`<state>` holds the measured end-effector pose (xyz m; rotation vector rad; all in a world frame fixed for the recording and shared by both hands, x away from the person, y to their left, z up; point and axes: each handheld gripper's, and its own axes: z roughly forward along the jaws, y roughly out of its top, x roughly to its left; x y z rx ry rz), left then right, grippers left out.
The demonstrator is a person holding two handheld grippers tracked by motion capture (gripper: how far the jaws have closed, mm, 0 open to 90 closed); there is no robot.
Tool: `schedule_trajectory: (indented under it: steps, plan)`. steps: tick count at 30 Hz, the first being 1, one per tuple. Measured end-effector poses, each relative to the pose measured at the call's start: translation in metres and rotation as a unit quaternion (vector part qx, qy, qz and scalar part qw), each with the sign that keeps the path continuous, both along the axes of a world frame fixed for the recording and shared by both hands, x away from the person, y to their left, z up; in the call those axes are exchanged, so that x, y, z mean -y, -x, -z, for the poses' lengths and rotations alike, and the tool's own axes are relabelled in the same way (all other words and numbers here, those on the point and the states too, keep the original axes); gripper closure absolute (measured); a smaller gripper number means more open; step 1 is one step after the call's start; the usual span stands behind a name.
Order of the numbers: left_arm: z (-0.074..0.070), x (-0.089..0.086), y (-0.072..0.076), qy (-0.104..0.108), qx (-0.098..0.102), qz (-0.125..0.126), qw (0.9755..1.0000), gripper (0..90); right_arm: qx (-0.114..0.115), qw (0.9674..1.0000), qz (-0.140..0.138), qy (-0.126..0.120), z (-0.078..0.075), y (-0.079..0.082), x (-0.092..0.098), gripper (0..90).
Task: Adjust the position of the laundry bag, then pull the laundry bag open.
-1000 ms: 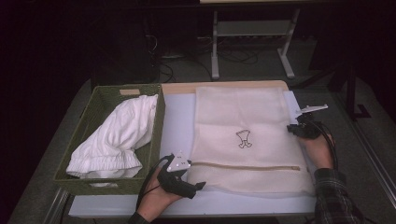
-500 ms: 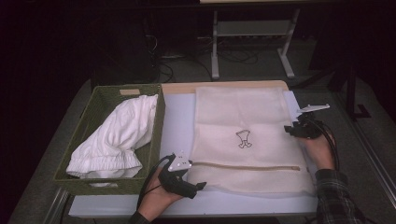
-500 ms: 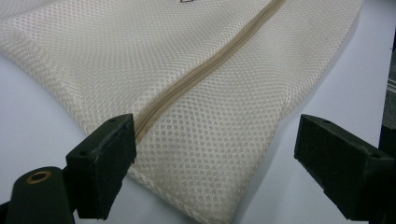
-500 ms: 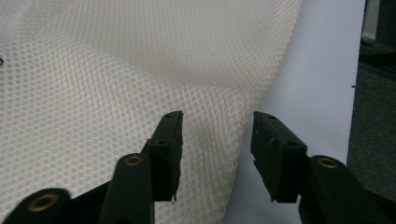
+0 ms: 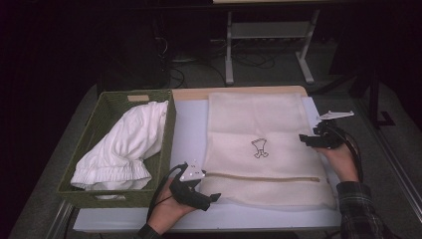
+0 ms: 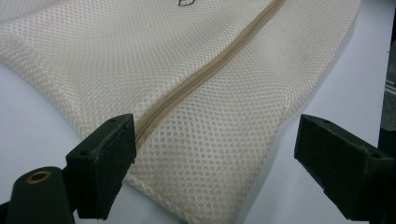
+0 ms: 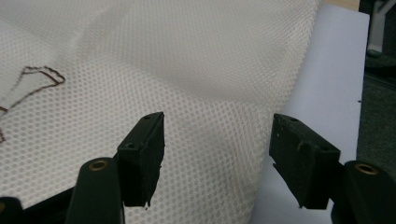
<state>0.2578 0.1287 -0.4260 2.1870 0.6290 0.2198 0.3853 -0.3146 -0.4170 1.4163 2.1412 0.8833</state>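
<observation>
A grey table (image 5: 194,124) carries everything, and places here are told from the mesh bag (image 5: 263,149), a cream sack that lies flat across the right half of the table. Its far edge reaches a wooden strip (image 5: 189,93) at the table's back, and its near edge stops short of the table's front. A tan zip (image 5: 261,177) runs across the bag close to that near edge, and a small dark printed figure (image 5: 259,148) sits at the bag's middle.

Left of the bag, apart from it by a band of bare table, stands a green woven basket (image 5: 94,134). A bundle of white cloth (image 5: 122,144) fills the basket and leans on the wall nearest the bag.

The left gripper (image 5: 215,197) sits at the bag's near left corner, held in a hand (image 5: 166,211) that comes in from the front edge. In the left gripper view its jaws stand wide apart, one pad (image 6: 105,163) by the zip's end and the other off the bag's edge over the table, with the bag's corner between them and neither pad pressing on it.

The right gripper (image 5: 304,140) hangs at the bag's right edge, about level with the printed figure, with a grey plate (image 5: 336,115) on top. Its jaws have just been opening; in the right gripper view they stand apart above the mesh with nothing gripped, the bag's right edge running between the two pads (image 7: 142,154)
</observation>
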Motion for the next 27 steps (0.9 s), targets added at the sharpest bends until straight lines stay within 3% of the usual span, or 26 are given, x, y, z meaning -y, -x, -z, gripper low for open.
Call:
schedule_trajectory:
  steps: [4,13,17,22,27]
  plan:
    - [0.0,0.0,0.0,0.0,0.0,0.0,1.0,12.1,0.004,0.9999,-0.005,-0.008,-0.005,0.005,-0.002,33.7]
    - [0.0,-0.001,0.001,0.0,0.0,0.0,1.0,12.1,0.005,0.9998,-0.019,-0.002,-0.008,0.021,-0.005,32.1]
    - [0.0,-0.001,0.001,0.001,0.0,-0.001,1.0,12.1,0.0,0.9998,-0.019,-0.008,-0.007,0.028,-0.001,30.9]
    - [0.0,-0.001,0.0,0.0,-0.001,0.0,1.0,12.1,0.004,0.9993,-0.018,-0.034,-0.008,0.037,0.004,30.7]
    - [0.0,-0.001,0.001,0.0,-0.001,-0.002,1.0,12.1,-0.006,0.9992,-0.023,-0.033,-0.005,0.044,0.006,30.3]
